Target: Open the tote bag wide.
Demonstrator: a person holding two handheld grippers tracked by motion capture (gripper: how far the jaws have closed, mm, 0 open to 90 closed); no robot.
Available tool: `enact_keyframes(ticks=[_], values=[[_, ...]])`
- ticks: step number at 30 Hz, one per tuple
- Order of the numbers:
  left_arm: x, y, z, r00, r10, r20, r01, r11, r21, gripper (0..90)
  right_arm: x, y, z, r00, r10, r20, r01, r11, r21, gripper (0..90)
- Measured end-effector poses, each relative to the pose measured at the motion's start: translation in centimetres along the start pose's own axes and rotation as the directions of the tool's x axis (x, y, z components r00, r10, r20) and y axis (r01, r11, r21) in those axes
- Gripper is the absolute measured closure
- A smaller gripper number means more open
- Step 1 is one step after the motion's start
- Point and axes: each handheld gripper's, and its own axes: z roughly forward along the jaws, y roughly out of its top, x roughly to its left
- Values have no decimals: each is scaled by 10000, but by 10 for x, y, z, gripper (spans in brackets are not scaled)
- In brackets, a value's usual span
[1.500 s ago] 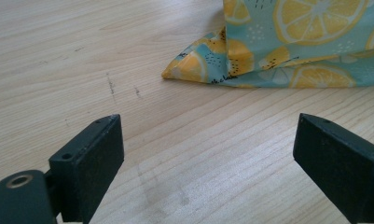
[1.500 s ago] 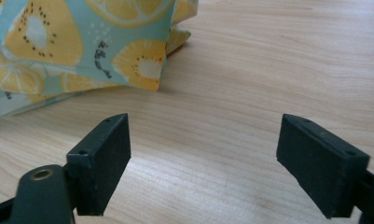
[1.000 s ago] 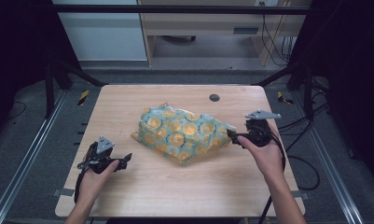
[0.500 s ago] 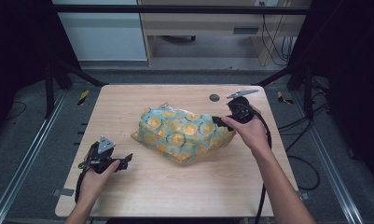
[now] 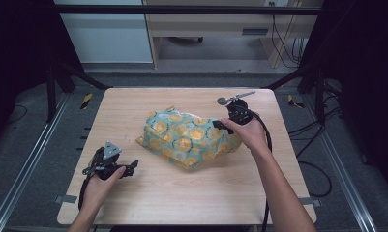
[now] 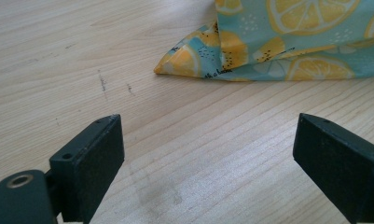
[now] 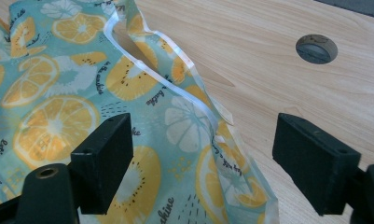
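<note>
Both grippers stand with their jaws wide apart and nothing clamped. Right gripper [image 5: 220,124] sits at the far right edge of the fruit-print cloth [image 5: 189,137], its jaws having just been closing a little, with the cloth's raised hem and white edging [image 7: 166,84] lying between them but not pressed by either pad; in the right gripper view one jaw stands over the fabric and the other over bare wood, with a round hole [image 7: 316,48] in the table [image 5: 191,193] beyond. Left gripper [image 5: 133,166] rests low at the near left of the table, well apart from the cloth, pointing toward its folded corner [image 6: 184,63]. The cloth lies crumpled at the table's middle, teal with orange and lemon slices. Small black script runs across it; one word looks like "sunshine", the rest too small to read
</note>
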Motion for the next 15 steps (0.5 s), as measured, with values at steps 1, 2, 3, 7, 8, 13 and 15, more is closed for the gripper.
enact_keyframes(ticks=[1,2,3,7,8,13,15], values=[[0,0,0,10000,1,12,-1,10000,-8,84,-1,0,0,10000,8,-41,-8,10000,14,210],[-1,0,0,10000,5,21,-5,10000,-9,84,-2,0,1,9998,80,-154,-80,10000,9,214],[-1,0,1,10000,19,19,-19,10000,-5,85,-2,0,2,9997,130,-214,-130,9999,13,221],[-2,0,1,10000,80,31,-80,10000,10,85,-2,-2,7,9990,133,-423,-127,9998,162,278],[-2,0,0,10000,94,26,-94,10000,11,85,-1,-2,8,9988,154,-471,-146,9998,160,308],[-2,0,0,10000,81,20,-81,10000,-4,85,5,-3,13,9973,16,-739,7,9995,315,450],[-2,0,0,10000,85,25,-85,10000,-3,86,8,-4,14,9968,-107,-798,137,9992,376,567]])
